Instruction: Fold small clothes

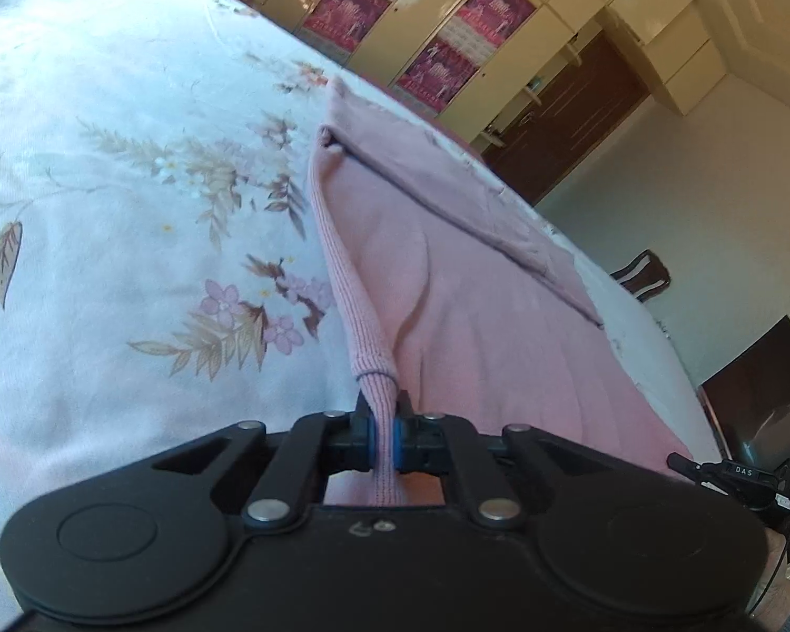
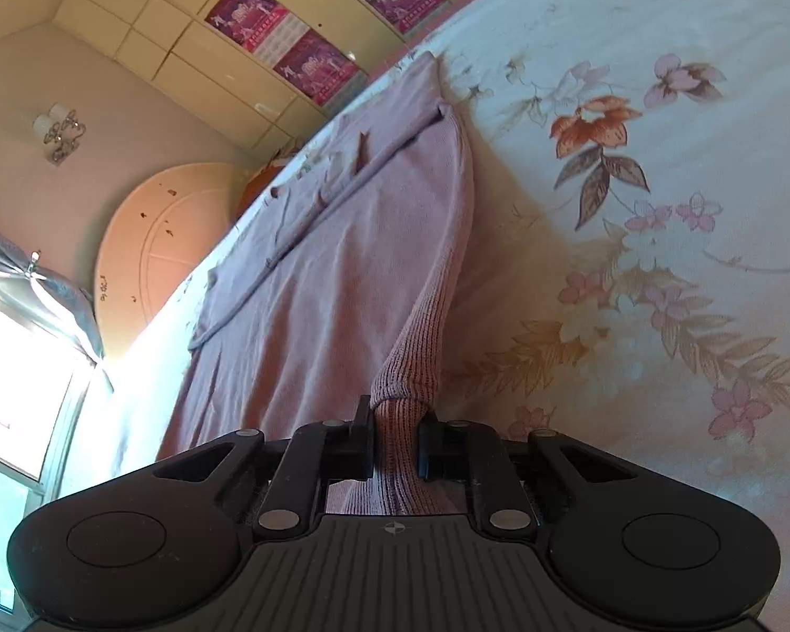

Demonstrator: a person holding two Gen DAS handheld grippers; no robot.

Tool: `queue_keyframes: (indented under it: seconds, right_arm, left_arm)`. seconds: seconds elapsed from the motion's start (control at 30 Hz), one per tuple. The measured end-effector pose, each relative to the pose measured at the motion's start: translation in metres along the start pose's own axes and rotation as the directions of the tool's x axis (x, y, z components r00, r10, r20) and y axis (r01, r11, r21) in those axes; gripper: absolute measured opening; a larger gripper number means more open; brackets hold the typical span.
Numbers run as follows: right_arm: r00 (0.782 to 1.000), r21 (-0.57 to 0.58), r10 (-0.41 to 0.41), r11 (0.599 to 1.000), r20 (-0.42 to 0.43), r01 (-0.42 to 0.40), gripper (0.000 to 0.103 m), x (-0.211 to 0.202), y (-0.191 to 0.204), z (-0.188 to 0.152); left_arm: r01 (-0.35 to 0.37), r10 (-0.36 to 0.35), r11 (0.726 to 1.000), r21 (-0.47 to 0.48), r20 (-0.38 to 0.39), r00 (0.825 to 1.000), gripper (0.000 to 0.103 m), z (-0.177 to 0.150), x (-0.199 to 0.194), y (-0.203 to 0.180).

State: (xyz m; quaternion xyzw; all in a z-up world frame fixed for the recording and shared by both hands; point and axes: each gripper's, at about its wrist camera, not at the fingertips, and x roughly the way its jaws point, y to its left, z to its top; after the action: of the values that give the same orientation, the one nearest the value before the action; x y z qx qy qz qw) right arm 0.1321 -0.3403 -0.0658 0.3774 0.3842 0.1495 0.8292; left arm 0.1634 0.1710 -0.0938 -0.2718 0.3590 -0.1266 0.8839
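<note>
A pink knit garment point(image 1: 447, 263) lies spread on a floral bedsheet point(image 1: 105, 184), one sleeve folded across its body. My left gripper point(image 1: 383, 424) is shut on the ribbed hem point(image 1: 366, 337) at the garment's near left corner, the cloth pinched thin between the blue pads. In the right wrist view the same pink garment point(image 2: 342, 263) stretches away from me, and my right gripper point(image 2: 397, 424) is shut on the ribbed hem point(image 2: 411, 358) at its near right corner. The hem bunches between the black fingers. My other gripper point(image 1: 732, 479) shows at the lower right of the left wrist view.
The floral bedsheet point(image 2: 658, 210) covers the bed around the garment. Cream wardrobe doors point(image 1: 500, 10) with magenta posters stand beyond the bed. A brown door point(image 1: 569, 110), a dark chair back point(image 1: 642, 274), a round pale headboard point(image 2: 158, 242) and a bright window point(image 2: 16, 379) are around it.
</note>
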Motion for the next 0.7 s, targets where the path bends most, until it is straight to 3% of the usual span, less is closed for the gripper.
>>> queue_keyframes:
  seconds: [0.1, 0.2, 0.23, 0.5, 0.7]
  right_arm:
    - [1.000, -0.041, 0.007, 0.999, 0.030, -0.006, 0.013, -0.005, 0.008, 0.006]
    - [0.984, -0.136, -0.158, 0.980, -0.082, 0.146, 0.014, 0.021, 0.007, 0.000]
    - [0.981, -0.159, -0.174, 0.974, -0.088, 0.158, 0.013, 0.024, 0.010, -0.003]
    - [0.979, -0.165, -0.192, 0.970, -0.062, 0.179, 0.014, 0.025, 0.006, -0.016]
    - [0.985, -0.127, -0.164, 0.980, -0.057, 0.155, 0.014, 0.019, 0.002, -0.014]
  left_arm:
    - [-0.005, 0.004, 1.000, 0.021, 0.009, 1.000, 0.005, 0.003, 0.000, -0.001]
    - [-0.064, 0.063, 0.998, -0.011, -0.078, 0.995, 0.005, -0.004, 0.021, 0.011]
    - [-0.054, 0.052, 0.998, -0.032, -0.064, 0.997, 0.005, -0.006, 0.021, 0.013]
    - [-0.047, 0.044, 0.997, -0.060, -0.058, 0.997, 0.005, -0.007, 0.018, 0.016]
    - [-0.062, 0.061, 0.998, -0.019, -0.065, 0.996, 0.006, -0.008, 0.016, 0.013]
